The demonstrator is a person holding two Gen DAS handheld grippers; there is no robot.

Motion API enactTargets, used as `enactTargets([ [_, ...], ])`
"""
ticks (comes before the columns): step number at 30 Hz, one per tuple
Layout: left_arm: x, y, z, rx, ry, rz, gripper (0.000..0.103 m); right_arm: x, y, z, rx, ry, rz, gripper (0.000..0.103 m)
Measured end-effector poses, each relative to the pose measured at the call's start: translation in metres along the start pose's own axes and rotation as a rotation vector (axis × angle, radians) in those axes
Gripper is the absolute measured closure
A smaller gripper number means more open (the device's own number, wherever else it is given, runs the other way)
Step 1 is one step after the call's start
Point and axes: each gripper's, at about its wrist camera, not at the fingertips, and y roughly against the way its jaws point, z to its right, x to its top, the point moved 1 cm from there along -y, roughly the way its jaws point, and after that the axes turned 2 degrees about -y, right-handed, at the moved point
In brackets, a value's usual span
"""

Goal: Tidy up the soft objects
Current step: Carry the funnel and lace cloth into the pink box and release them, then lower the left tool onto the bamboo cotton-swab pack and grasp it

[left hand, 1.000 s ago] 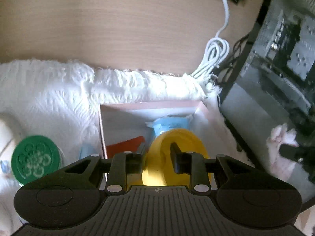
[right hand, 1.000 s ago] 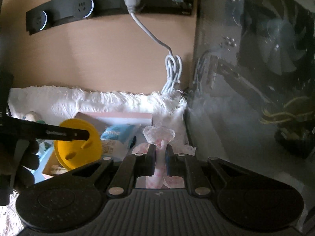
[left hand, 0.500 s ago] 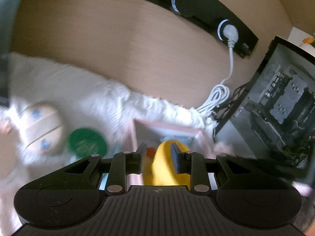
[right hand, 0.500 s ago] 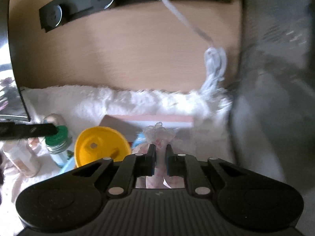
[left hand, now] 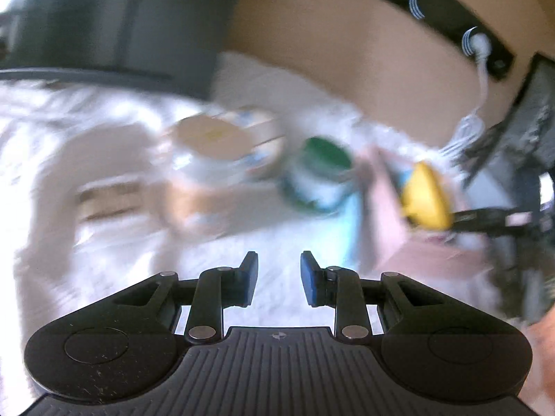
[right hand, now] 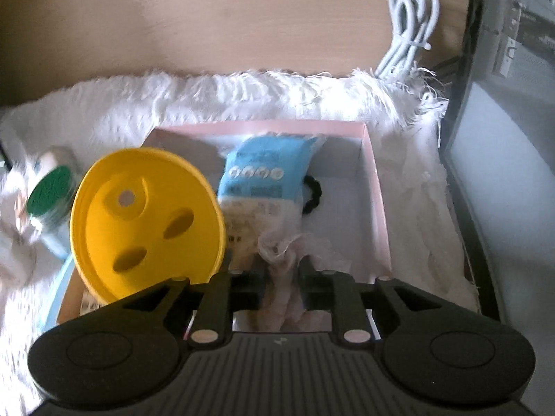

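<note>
Right fingers (right hand: 281,270) opening around pink cloth (right hand: 282,298); left fingers (left hand: 279,279) parted, empty.

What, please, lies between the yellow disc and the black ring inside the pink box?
In the right wrist view, a blue packet lies between the yellow disc and the black ring, all inside the pink box.

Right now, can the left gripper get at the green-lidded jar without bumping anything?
Probably yes. The left gripper is empty with its jaws apart, and only bare white cloth lies between it and the green-lidded jar. The pink box stands close on the jar's right; blur hides the exact gap.
</note>
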Motion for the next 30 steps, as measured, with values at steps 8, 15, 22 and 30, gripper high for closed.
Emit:
enactTargets([
  [8,-0.012,0.014,-0.054,0.115,0.07,-0.021,0.073,-0.02,0.052,-0.016,-0.118,0.104,0.117,0.047],
  [15,0.011,0.016,-0.088,0.196,0.082,0.03,0.073,-0.026,0.096,-0.038,-0.104,0.095,0.197,0.042],
  [22,0.044,-0.015,-0.093,0.202,0.023,0.069,0.073,-0.069,0.108,-0.086,-0.008,0.123,0.13,0.036],
  [30,0.065,-0.071,-0.085,0.27,-0.122,0.055,0.073,-0.121,0.091,-0.132,0.008,0.252,0.01,0.036],
])
